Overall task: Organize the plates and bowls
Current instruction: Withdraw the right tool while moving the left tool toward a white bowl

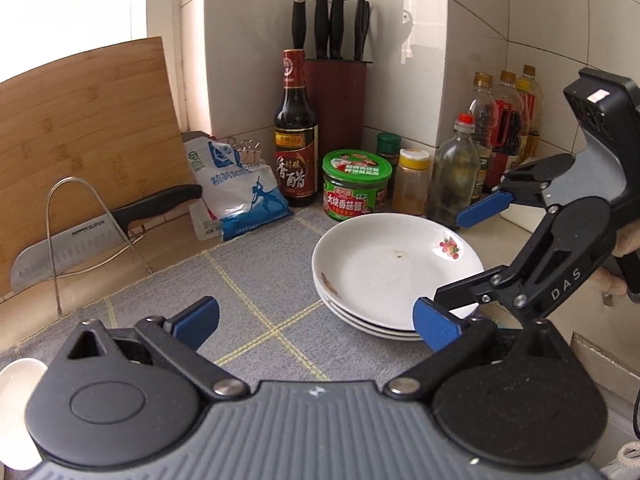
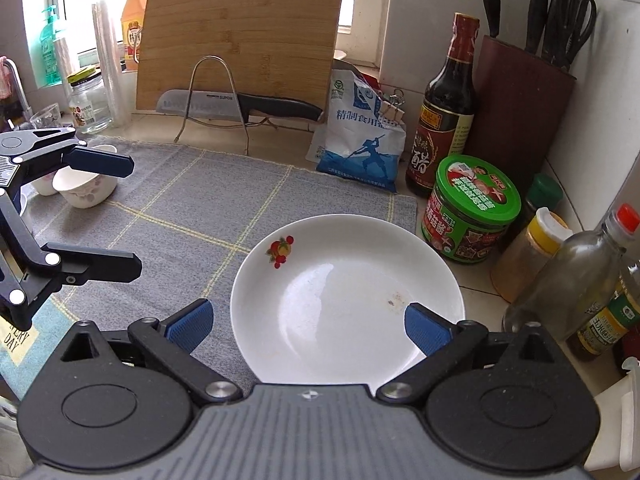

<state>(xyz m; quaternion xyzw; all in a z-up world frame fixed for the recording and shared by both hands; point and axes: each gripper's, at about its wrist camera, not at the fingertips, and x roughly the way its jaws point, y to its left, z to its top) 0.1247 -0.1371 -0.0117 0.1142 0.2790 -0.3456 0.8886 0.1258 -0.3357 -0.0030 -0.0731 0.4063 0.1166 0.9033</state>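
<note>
Three white plates [image 1: 394,276] stacked on grey mat [image 1: 248,280], near right edge, just beside green-lidded jar [image 1: 356,184]; top plate bears fruit motif. Two bowls [image 2: 84,188] at mat's far left corner. Left gripper [image 1: 316,322]: jaws apart, empty, over the mat. Right gripper [image 2: 308,326]: jaws wide apart, empty, above plate rim. Behind: vinegar bottle [image 1: 295,136], knife block [image 1: 336,104], cutting board [image 2: 240,40].

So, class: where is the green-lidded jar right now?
The green-lidded jar stands on the counter just past the grey mat's far right corner, behind the plate stack, between the dark vinegar bottle and the yellow-capped spice jar.
</note>
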